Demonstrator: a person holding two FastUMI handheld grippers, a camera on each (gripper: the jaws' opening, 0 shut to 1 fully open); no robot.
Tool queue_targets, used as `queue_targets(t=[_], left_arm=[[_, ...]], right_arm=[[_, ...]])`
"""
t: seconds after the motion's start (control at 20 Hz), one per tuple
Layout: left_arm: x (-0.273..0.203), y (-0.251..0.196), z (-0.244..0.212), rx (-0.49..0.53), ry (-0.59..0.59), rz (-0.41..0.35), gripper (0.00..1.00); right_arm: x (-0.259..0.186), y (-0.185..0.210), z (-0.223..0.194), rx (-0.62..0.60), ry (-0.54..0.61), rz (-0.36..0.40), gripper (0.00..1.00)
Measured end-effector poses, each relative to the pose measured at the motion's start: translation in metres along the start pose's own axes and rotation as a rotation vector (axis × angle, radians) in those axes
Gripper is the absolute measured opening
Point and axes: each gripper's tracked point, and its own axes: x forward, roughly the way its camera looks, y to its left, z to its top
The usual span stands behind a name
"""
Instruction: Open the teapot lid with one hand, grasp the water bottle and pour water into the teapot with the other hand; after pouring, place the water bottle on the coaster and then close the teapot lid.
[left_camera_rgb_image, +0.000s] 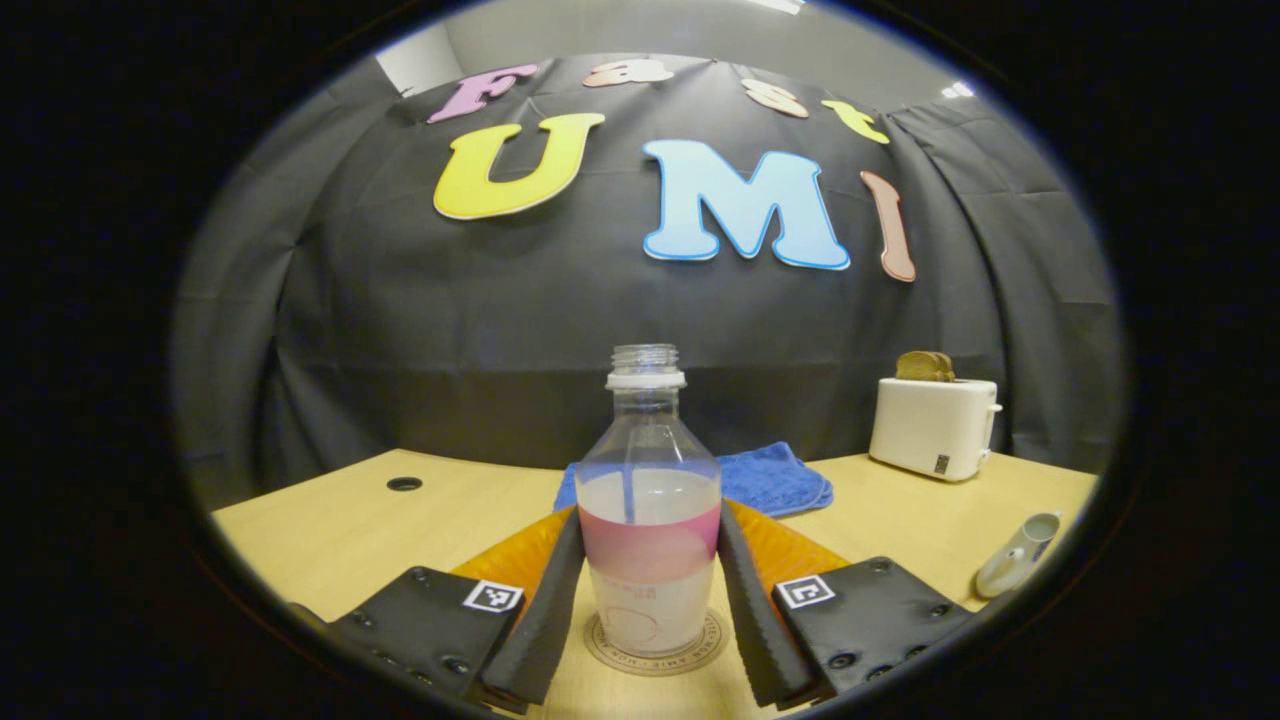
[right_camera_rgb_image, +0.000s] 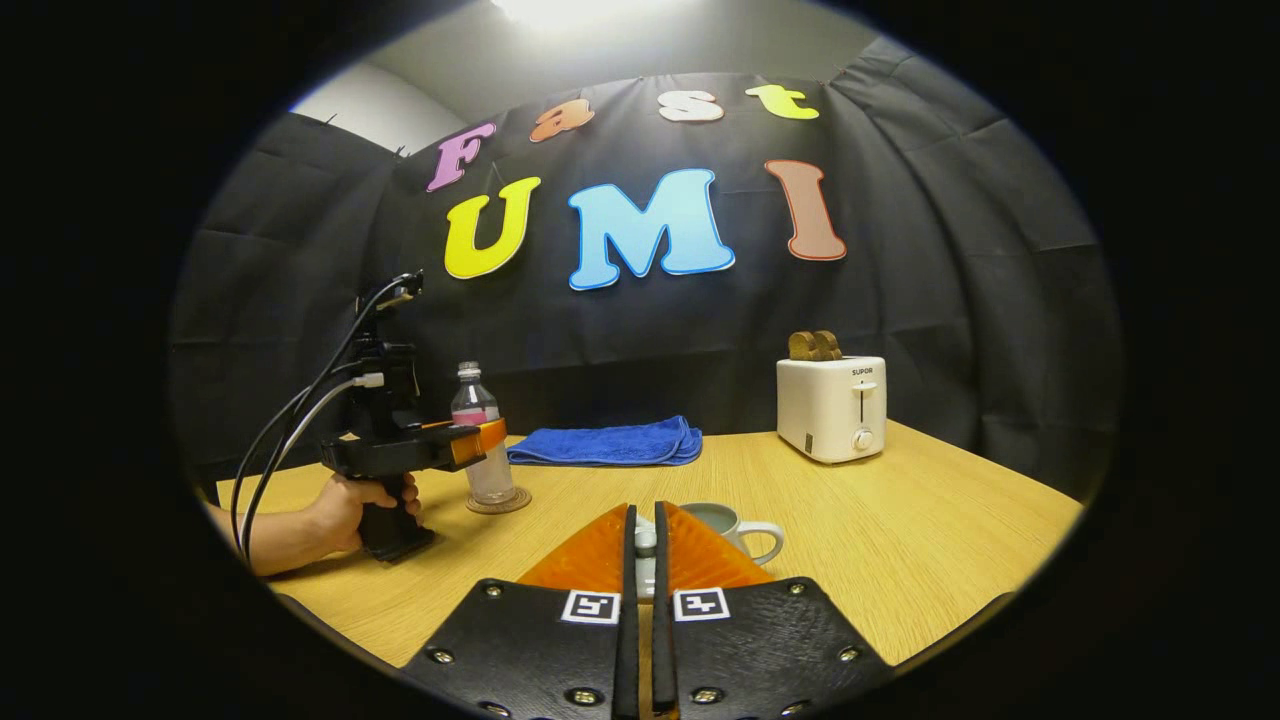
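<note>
On the pale wooden table (right_camera_rgb_image: 900, 520), the clear, uncapped plastic water bottle (left_camera_rgb_image: 648, 520) stands on the round coaster (left_camera_rgb_image: 655, 645), flanked by the left gripper (left_camera_rgb_image: 648, 590) whose jaws look just parted, so withdraw straight back, while the right gripper (right_camera_rgb_image: 645, 545), pinching the small lid (right_camera_rgb_image: 646, 540), lowers it squarely onto the white teapot (right_camera_rgb_image: 730, 525).

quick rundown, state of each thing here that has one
water bottle: upright on the coaster, uncapped, partly full
left gripper: fingers on both sides of the bottle; contact unclear
right gripper: shut on the teapot lid's knob
teapot: upright on the table, lid held over it
toaster: bread sticking up from the slots
blue towel: folded flat
</note>
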Motion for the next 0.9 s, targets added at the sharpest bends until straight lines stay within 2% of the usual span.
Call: queue_targets(t=[0.4,0.45,0.5,0.55,0.9], left_arm=[[0.002,-0.005,-0.009,0.047,0.012,-0.003,0.88],[0.002,-0.003,-0.004,0.052,0.004,0.011,0.89],[-0.001,-0.003,-0.002,0.053,-0.008,0.015,0.94],[-0.002,-0.003,0.003,0.055,-0.022,0.012,0.96],[-0.033,-0.002,0.032,0.071,-0.089,0.034,1.0]], right_arm=[[0.0,-0.002,0.0,0.008,0.001,-0.003,0.05],[0.0,-0.001,-0.001,0.008,0.002,-0.001,0.05],[0.0,-0.001,-0.001,0.008,0.003,-0.001,0.05],[-0.001,-0.001,-0.001,0.005,0.002,0.0,0.05],[-0.004,-0.009,0.011,0.017,-0.03,-0.022,0.05]])
